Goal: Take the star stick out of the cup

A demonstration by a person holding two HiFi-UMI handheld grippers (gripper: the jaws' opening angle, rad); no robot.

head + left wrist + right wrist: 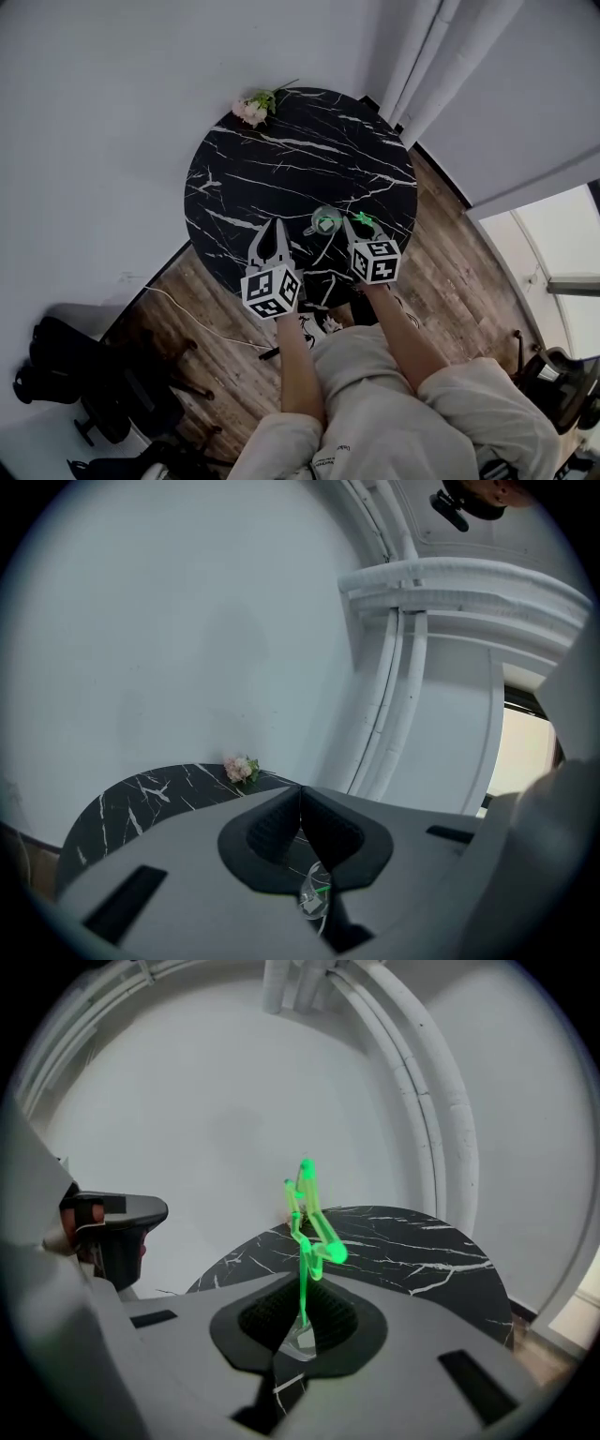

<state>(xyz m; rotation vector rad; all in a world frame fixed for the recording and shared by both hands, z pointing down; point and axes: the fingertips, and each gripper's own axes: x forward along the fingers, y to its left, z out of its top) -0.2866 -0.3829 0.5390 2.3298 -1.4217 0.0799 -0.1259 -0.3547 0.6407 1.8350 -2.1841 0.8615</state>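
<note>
On the near part of the round black marble table [281, 159] stands a clear cup [325, 223] with a bit of green showing inside. The cup [314, 897] also shows low in the left gripper view, under the jaws. My right gripper [359, 225] is just right of the cup, shut on the green star stick [364, 218]. In the right gripper view the star stick [314, 1218] stands upright out of the right gripper [302, 1297], star end up and away from the cup. My left gripper [273, 228] hovers left of the cup. The left gripper [300, 791] is shut and holds nothing.
A small bunch of pink flowers [253, 107] lies at the table's far edge, and the flowers [241, 769] show in the left gripper view. White pipes [422, 66] run along the wall behind. Wooden floor [450, 272] surrounds the table; dark bags [84, 375] sit at lower left.
</note>
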